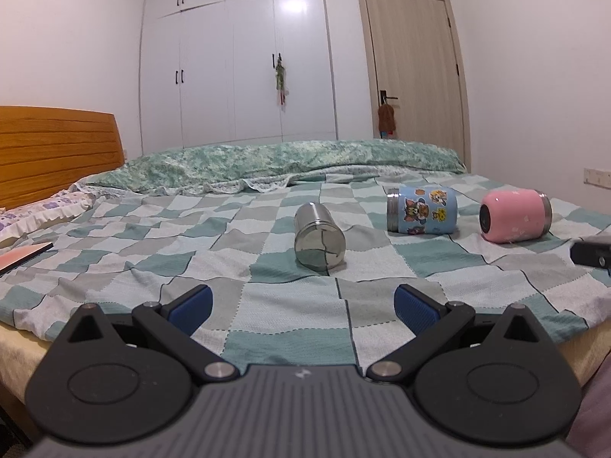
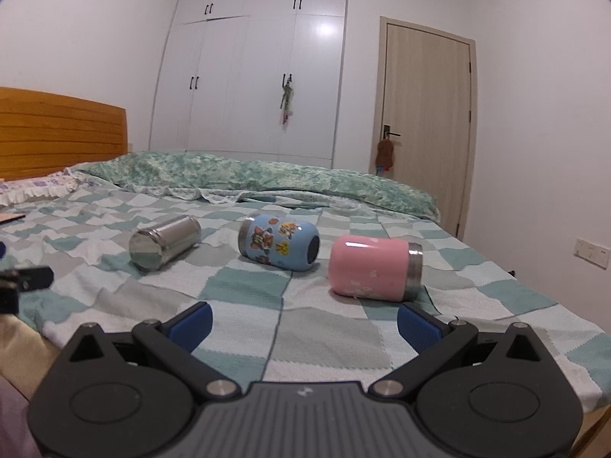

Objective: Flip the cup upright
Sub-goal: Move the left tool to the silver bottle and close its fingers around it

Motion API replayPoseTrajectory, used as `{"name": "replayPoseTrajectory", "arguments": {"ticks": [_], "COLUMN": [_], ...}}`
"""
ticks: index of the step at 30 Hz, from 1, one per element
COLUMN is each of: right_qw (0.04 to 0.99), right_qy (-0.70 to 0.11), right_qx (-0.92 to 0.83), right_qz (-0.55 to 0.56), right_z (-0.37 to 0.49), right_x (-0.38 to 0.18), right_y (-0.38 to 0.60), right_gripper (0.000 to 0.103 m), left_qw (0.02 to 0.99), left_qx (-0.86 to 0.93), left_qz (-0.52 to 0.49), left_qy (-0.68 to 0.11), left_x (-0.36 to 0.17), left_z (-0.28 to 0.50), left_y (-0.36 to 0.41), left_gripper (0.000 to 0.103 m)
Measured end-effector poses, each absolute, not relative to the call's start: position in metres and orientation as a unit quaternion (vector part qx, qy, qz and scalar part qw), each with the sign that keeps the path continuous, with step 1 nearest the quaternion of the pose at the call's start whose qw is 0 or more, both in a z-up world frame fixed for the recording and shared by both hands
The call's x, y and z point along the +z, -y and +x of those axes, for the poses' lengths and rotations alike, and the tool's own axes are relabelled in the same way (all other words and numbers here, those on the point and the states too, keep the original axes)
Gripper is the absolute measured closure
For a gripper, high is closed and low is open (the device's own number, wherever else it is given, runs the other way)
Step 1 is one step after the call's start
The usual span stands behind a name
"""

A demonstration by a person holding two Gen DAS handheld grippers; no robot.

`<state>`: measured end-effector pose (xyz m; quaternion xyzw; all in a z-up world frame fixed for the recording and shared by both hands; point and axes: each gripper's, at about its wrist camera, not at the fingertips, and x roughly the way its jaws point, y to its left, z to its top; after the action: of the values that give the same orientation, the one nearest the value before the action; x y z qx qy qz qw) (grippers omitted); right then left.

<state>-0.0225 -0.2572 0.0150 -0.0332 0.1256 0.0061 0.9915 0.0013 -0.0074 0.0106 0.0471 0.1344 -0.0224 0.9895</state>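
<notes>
Both claws hover empty at the near bed edge, jaws spread wide: left gripper (image 1: 303, 301), right gripper (image 2: 304, 318), likely staged for approach. Three cups lie on their sides on the checkered bedspread (image 1: 267, 328), untouched: steel cup (image 1: 319, 240) straight ahead of the left claw, pink cup (image 2: 372, 269) just beyond the right claw's right finger, blue cartoon cup (image 2: 278, 244) between them at frame centre.

left tool (image 1: 303, 301): lower centre of its view, blue pads spread wide, holding nothing | right tool (image 2: 304, 318): lower centre of its view, pads spread wide, holding nothing | both level, pointing forward
</notes>
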Motion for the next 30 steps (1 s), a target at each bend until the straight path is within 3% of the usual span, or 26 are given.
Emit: {"name": "replayPoseTrajectory", "arguments": {"ticks": [30], "right_qw": [0.990], "right_qy": [-0.112], "right_qx": [0.076], "right_qz": [-0.033], "right_z": [0.057], "right_x": [0.048], "right_y": [0.215], "right_gripper": [0.001], "left_qw": [0.988], "left_qx": [-0.035], "left_qz": [0.060], "left_qy": [-0.141], "left_x": [0.038], "left_z": [0.051], "left_y": [0.018], "left_gripper": [0.000]}}
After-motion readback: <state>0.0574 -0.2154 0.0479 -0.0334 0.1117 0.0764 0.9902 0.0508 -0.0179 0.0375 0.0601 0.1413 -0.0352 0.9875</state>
